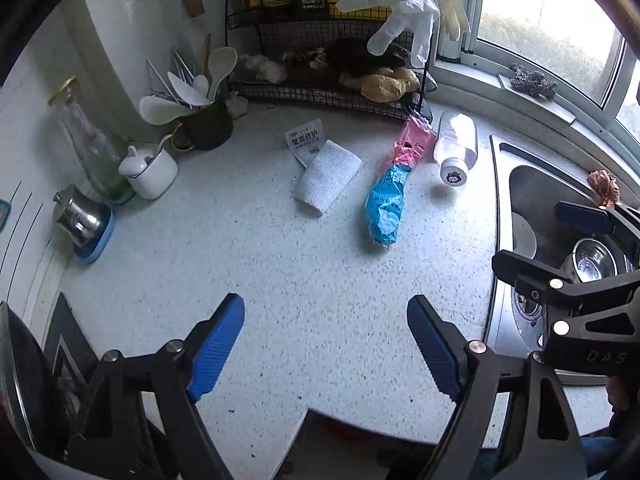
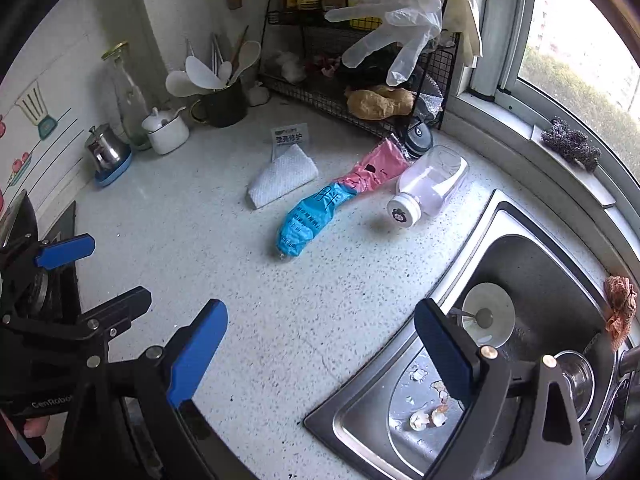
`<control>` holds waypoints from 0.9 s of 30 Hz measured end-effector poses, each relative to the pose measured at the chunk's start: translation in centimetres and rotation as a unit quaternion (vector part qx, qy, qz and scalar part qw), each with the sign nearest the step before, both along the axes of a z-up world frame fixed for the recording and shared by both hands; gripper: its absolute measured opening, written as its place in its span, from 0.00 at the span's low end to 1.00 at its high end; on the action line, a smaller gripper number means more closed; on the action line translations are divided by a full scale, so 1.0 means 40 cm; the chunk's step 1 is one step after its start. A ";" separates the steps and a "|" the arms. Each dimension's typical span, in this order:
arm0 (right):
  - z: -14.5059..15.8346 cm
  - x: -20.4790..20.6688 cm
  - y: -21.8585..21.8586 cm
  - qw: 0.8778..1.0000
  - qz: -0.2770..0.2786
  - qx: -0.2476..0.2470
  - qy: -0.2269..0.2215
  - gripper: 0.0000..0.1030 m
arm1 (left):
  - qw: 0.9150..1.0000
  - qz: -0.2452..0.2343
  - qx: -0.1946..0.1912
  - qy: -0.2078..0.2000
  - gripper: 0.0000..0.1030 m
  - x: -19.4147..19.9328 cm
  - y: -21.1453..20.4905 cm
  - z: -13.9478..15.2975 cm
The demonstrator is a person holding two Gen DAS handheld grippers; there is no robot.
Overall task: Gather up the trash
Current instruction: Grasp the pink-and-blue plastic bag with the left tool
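The left gripper point(image 1: 326, 346) has its blue-padded fingers point(image 1: 216, 346) spread wide with nothing between them, hanging over bare speckled countertop point(image 1: 256, 248). The right gripper point(image 2: 320, 354) is likewise released and empty, its fingers straddling the edge where the counter meets the stainless steel sink point(image 2: 532, 256). Both point steeply down, which I judge to be a ready stance before any piece is chosen.

The trash lies well ahead of both: a crumpled pink-and-blue plastic wrapper point(image 1: 390, 192), a folded white paper towel point(image 1: 326, 178) overlapping a small white printed sachet point(image 1: 304, 140), and a clear plastic bottle on its side with a white cap point(image 1: 456, 148), just beside the wrapper's pink end. Broken eggshell pieces point(image 2: 428, 416) sit on the sink's tray.

Nothing blocks the open counter. The black wire rack point(image 1: 320, 92) stands close behind the wrapper and bottle, with a translucent glove point(image 1: 404, 12) dangling over them; that could crowd a reach.
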State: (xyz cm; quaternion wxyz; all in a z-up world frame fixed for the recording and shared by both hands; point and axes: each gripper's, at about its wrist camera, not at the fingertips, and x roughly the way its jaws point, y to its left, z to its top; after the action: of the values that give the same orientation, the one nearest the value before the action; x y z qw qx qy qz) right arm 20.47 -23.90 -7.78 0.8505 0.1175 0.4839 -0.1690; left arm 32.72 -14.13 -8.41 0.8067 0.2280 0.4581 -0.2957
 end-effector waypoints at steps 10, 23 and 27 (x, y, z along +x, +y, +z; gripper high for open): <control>-0.049 0.086 -0.199 0.998 -0.057 0.004 0.027 0.91 | 0.997 -0.058 0.011 0.039 0.79 0.142 -0.233 -0.090; -0.150 0.150 -0.348 0.992 -0.102 0.042 0.060 0.91 | 0.988 -0.115 0.033 0.098 0.79 0.276 -0.409 -0.235; -0.188 0.147 -0.378 0.989 -0.116 0.052 0.077 0.91 | 0.984 -0.128 0.044 0.112 0.79 0.293 -0.452 -0.286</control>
State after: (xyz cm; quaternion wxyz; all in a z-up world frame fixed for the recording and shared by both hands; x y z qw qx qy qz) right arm 26.33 -39.01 -15.30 0.7785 0.2033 0.5388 -0.2495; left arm 44.43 -32.20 -19.86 0.6947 0.2855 0.5251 -0.4001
